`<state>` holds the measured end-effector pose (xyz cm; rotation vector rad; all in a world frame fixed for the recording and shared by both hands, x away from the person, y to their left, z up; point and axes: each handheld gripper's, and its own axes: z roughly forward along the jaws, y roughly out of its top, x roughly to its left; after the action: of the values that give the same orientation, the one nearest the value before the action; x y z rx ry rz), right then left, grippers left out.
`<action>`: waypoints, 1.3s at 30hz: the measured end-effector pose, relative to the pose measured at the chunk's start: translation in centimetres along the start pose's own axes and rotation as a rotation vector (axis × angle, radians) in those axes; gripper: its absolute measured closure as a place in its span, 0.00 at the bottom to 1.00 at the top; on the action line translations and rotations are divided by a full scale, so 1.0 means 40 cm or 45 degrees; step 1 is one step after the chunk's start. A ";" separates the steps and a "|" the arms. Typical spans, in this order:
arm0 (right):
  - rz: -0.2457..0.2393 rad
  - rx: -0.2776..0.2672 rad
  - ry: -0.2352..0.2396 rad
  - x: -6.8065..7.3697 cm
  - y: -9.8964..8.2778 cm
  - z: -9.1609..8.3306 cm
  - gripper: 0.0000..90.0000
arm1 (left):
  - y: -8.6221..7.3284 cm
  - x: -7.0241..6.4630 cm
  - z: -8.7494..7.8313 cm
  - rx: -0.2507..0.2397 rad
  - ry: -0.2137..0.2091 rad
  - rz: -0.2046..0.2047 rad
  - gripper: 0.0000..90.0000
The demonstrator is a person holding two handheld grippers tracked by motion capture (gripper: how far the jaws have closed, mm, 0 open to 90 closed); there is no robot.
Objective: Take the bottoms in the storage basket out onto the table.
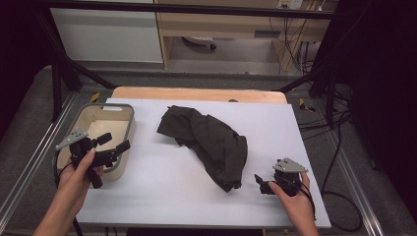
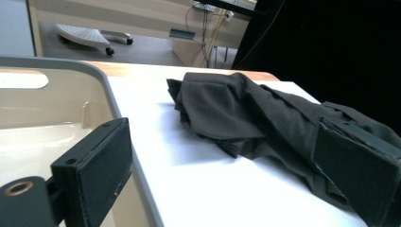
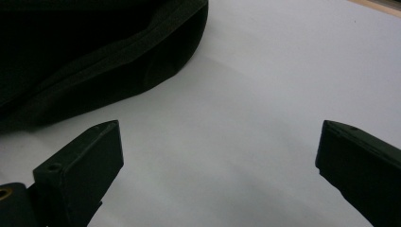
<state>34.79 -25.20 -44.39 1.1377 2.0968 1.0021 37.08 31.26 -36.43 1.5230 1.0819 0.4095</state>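
I see the dark garment (image 1: 209, 142) lying crumpled in the middle of the white tabletop (image 1: 157, 187), well apart from both tools. My left hand-held gripper (image 1: 114, 142) hovers over the near corner of the beige bin (image 1: 84, 112) at the tabletop's left edge, jaws spread wide with nothing between them. My right hand-held gripper (image 1: 262, 183) sits low near the front right, just beside the garment's near end, jaws likewise released and empty.

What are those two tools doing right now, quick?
Left tool: open, holding nothing, over the beige bin.
Right tool: open, holding nothing, beside the dark cloth.
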 end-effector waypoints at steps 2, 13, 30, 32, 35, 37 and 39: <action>-0.004 0.003 0.000 0.000 0.000 0.001 0.03 | -0.004 0.002 -0.004 -0.001 -0.001 0.000 0.06; -0.009 0.012 0.000 0.005 0.000 0.004 0.03 | -0.032 0.010 -0.033 0.010 0.021 0.027 0.06; -0.020 0.017 0.006 0.008 -0.001 0.006 0.03 | -0.075 -0.001 -0.048 0.037 0.036 0.072 0.06; -0.020 0.018 0.006 0.008 -0.001 0.006 0.03 | -0.079 -0.002 -0.049 0.038 0.038 0.077 0.06; -0.021 0.017 0.005 0.008 -0.001 0.006 0.03 | -0.084 -0.005 -0.052 0.035 0.038 0.076 0.06; -0.020 0.019 0.006 0.009 -0.001 0.006 0.03 | -0.087 -0.005 -0.054 0.034 0.041 0.077 0.06; -0.021 0.023 0.008 0.009 -0.001 0.006 0.03 | -0.091 -0.006 -0.055 0.035 0.046 0.082 0.06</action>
<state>34.79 -24.81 -44.60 1.1258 2.1211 0.9823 33.85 32.04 -39.08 1.5827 1.0729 0.4700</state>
